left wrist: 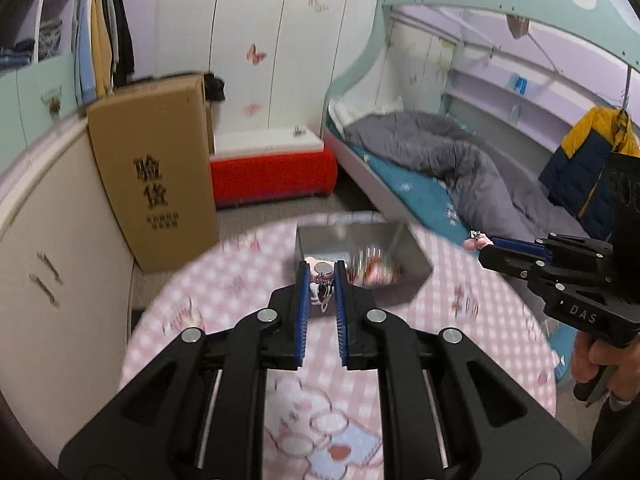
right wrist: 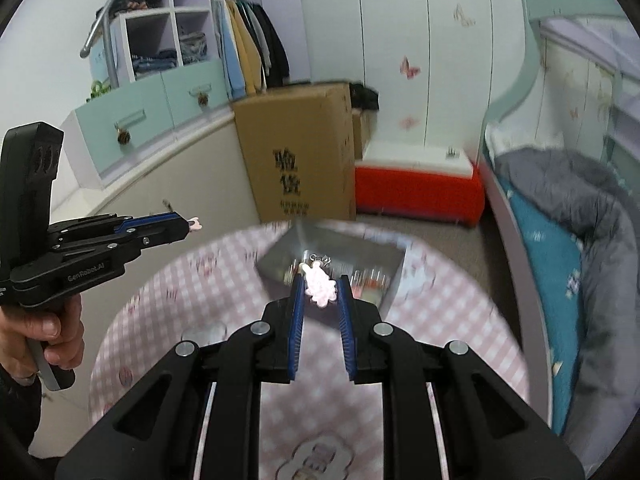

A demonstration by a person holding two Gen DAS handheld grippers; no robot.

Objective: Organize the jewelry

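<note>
Left gripper (left wrist: 321,276) pinches small charm (left wrist: 322,285) at frame centre; right gripper (right wrist: 320,286) pinches pink charm (right wrist: 320,286) — both above tray (right wrist: 276,258). Light, dangly, slippery — you grip bodies, not rings.

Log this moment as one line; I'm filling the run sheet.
left claw: holds silver charm | right claw: holds pink charm | both above table, near metal tray

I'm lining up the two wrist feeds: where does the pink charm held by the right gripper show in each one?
Left wrist view: the pink charm sits far right, at the tip of the right gripper, beyond the table edge.
Right wrist view: the charm is centre frame, between the blue pads, over the metal tray.
Shared landmark: the cardboard box behind the table.
</note>
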